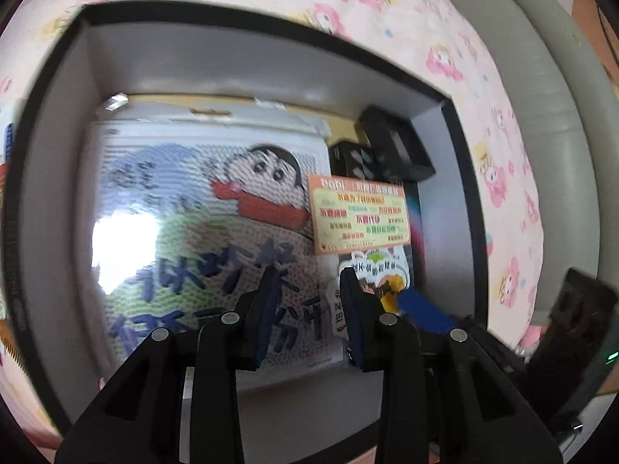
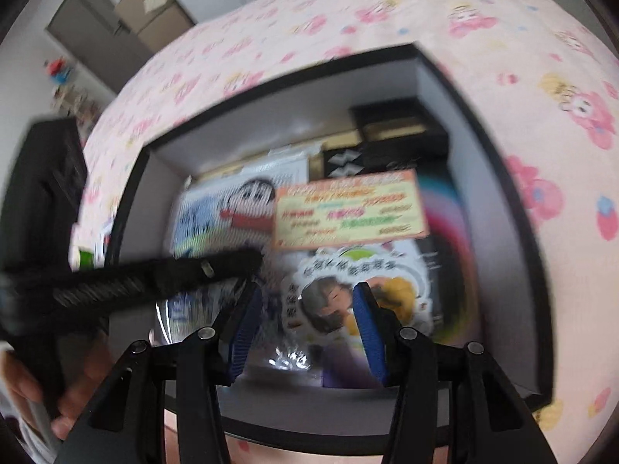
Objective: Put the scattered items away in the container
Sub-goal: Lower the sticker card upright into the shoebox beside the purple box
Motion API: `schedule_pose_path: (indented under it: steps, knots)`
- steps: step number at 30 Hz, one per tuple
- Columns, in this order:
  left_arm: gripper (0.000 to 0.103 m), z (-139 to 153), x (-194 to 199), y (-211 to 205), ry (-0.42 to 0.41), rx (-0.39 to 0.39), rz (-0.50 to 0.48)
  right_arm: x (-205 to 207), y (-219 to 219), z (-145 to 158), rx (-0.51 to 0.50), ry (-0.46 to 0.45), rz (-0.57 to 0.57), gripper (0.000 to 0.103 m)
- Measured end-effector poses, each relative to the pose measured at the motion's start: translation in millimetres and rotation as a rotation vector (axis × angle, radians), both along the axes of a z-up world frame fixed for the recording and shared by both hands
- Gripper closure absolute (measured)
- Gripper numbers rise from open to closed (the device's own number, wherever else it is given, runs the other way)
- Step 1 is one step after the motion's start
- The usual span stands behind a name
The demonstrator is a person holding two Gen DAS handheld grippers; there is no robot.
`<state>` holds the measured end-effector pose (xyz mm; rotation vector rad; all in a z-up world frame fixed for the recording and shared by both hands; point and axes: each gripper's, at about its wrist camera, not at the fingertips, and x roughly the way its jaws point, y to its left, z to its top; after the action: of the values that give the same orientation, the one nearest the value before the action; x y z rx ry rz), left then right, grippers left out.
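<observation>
A black-rimmed box [image 1: 58, 178] with grey inner walls lies on a pink patterned cloth; it also shows in the right wrist view [image 2: 499, 201]. Inside lie a large cartoon-boy packet [image 1: 201, 208], an orange card [image 1: 359, 212], a cartoon sticker sheet [image 2: 348, 294], and small black boxes [image 1: 394, 147] at the back. My left gripper [image 1: 309, 282] is open and empty above the packet. My right gripper [image 2: 305, 294] is open and empty above the sticker sheet. The left gripper crosses the right wrist view as a black bar [image 2: 135, 278].
The pink cartoon-print cloth [image 1: 425, 19] surrounds the box. A grey padded edge [image 1: 561, 116] runs along the right. A black device [image 1: 576, 332] sits at right. A room with a door and cardboard box [image 2: 154, 11] shows beyond.
</observation>
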<state>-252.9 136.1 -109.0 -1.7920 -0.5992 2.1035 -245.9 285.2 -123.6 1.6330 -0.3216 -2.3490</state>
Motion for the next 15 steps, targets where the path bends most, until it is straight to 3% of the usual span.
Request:
schedule_pose_path:
  steps: [6, 11, 15]
  knots:
    - [0.070, 12, 3, -2, 0.038, -0.099, -0.052, -11, -30, -10, 0.132, -0.002, 0.091, 0.058]
    - [0.071, 22, 3, 1, 0.083, -0.123, -0.117, -12, -16, -18, 0.250, -0.033, 0.007, 0.058]
    - [0.072, 17, 2, 25, 0.074, -0.044, -0.148, -14, 9, -13, 0.150, -0.042, -0.091, 0.059]
